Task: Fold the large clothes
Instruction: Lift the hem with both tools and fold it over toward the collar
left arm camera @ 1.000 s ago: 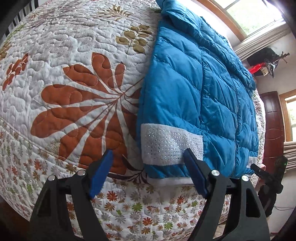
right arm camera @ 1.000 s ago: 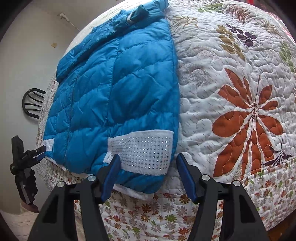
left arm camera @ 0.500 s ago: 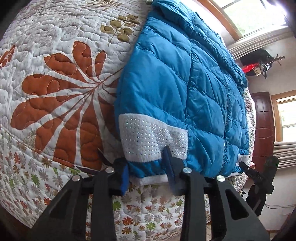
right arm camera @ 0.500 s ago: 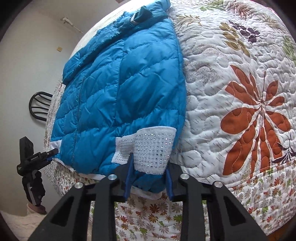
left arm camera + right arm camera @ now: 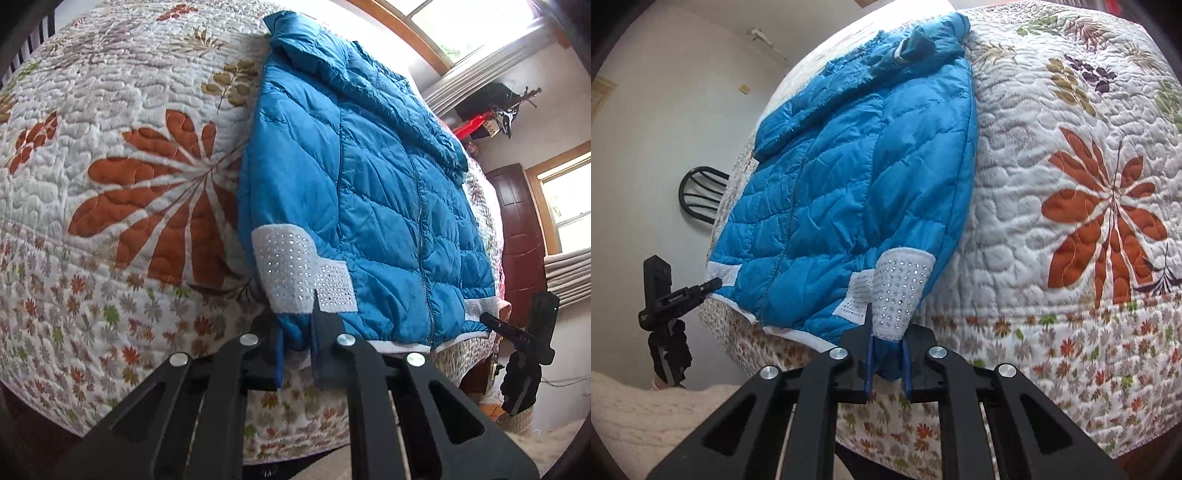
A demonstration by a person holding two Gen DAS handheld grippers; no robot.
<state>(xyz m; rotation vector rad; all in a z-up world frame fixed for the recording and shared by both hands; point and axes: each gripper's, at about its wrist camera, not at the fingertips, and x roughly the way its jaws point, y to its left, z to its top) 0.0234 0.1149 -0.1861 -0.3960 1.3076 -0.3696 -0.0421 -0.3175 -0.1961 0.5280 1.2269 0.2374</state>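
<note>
A blue quilted puffer jacket (image 5: 369, 192) lies face up on the bed, hem at the near edge, hood at the far end. It also shows in the right wrist view (image 5: 849, 184). Each sleeve ends in a white studded cuff. My left gripper (image 5: 297, 354) is shut on the blue end of the left sleeve just below its cuff (image 5: 288, 269), which is bunched. My right gripper (image 5: 886, 365) is shut on the right sleeve end below its cuff (image 5: 901, 291), lifted a little off the bed. Each gripper shows small in the other's view, at the jacket's far hem corner.
The bed is covered by a white quilt (image 5: 110, 147) with orange leaf prints, also in the right wrist view (image 5: 1071, 184). A window and a dark door (image 5: 517, 229) are at the right. A black chair back (image 5: 701, 199) stands by the white wall.
Both grippers went from wide open around the cuffs to shut on the sleeve ends. Both cuffs are now pinched, bunched and slightly raised from the quilt.
</note>
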